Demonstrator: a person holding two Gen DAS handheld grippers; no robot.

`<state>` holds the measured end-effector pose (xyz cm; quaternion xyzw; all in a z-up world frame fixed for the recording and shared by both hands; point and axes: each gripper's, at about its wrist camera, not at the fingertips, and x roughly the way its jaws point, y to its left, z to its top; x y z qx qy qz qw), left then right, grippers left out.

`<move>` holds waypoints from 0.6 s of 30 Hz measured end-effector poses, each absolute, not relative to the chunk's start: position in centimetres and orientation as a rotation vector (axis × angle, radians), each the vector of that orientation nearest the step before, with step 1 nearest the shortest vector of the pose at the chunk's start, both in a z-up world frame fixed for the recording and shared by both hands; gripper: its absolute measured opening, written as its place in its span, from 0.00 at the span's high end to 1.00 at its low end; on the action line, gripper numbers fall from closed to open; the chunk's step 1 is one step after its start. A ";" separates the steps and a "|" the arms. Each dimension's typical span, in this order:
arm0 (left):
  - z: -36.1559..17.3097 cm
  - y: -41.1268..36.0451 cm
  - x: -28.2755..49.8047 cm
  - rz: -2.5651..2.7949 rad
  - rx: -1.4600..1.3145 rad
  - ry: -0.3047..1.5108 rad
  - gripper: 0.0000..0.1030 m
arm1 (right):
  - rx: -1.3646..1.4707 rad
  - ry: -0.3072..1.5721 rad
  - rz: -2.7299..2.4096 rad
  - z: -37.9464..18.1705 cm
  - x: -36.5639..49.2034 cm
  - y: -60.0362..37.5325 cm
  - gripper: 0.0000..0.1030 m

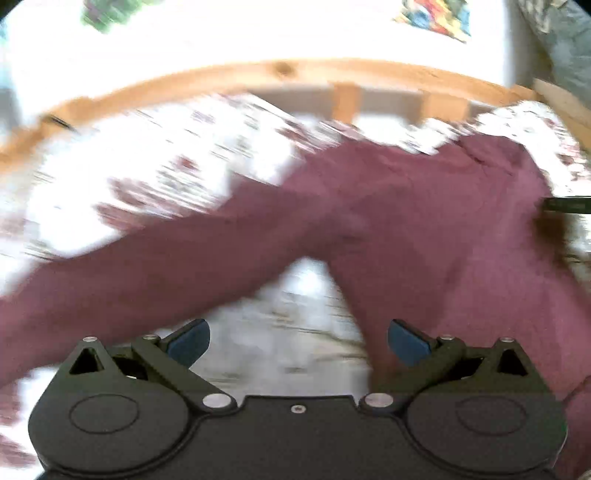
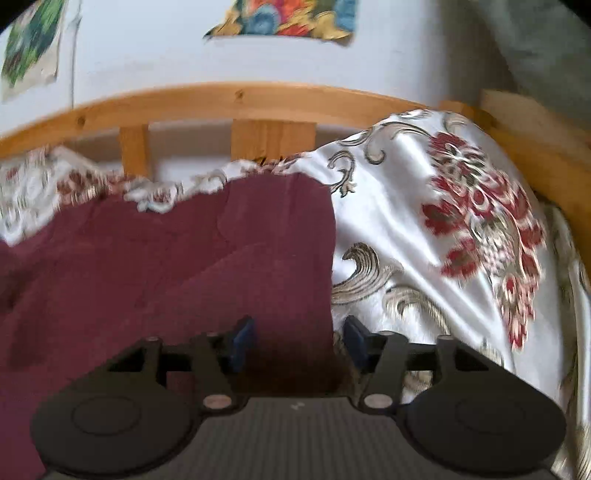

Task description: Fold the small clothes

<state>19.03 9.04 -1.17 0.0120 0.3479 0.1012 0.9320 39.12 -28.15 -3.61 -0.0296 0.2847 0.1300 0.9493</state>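
A pair of small maroon trousers [image 1: 369,206] lies spread on the floral bedspread [image 1: 147,177]; its two legs fork toward me in the left wrist view. My left gripper [image 1: 298,343] is open and empty, hovering over the gap between the legs, its right finger by the right leg. In the right wrist view the maroon cloth [image 2: 166,258] fills the left half. My right gripper [image 2: 299,341] is open, with the cloth's right edge lying between its blue pads [image 2: 242,343]. A dark tip of the other gripper [image 1: 569,204] shows at the right edge of the left wrist view.
The white satin bedspread with red flowers [image 2: 461,229] bulges up at the right. A wooden bed rail [image 2: 236,101] with slats runs along the back, against a white wall with colourful pictures [image 2: 284,18]. A grey cloth [image 1: 565,48] hangs at far right.
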 end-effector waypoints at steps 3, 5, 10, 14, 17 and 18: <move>1.0 13.2 16.2 0.360 0.139 0.686 0.01 | 0.005 0.530 0.319 -2.4 35.8 -27.5 0.11; 2.2 17.0 14.6 0.462 0.166 0.704 0.01 | 0.034 0.510 0.372 -1.9 33.2 -26.6 0.09; 4.0 24.8 12.6 0.612 0.086 0.704 0.04 | 0.139 0.476 0.501 -1.9 26.5 -23.4 0.03; 3.2 29.2 13.3 0.620 -0.067 0.753 0.17 | 0.159 0.507 0.583 -2.5 23.1 -20.6 0.03; 2.1 30.6 13.7 0.630 -0.097 0.796 0.32 | 0.174 0.533 0.619 -2.8 21.4 -19.5 0.03; 2.0 30.5 13.6 0.638 -0.086 0.796 0.42 | 0.180 0.546 0.639 -2.9 21.1 -19.4 0.03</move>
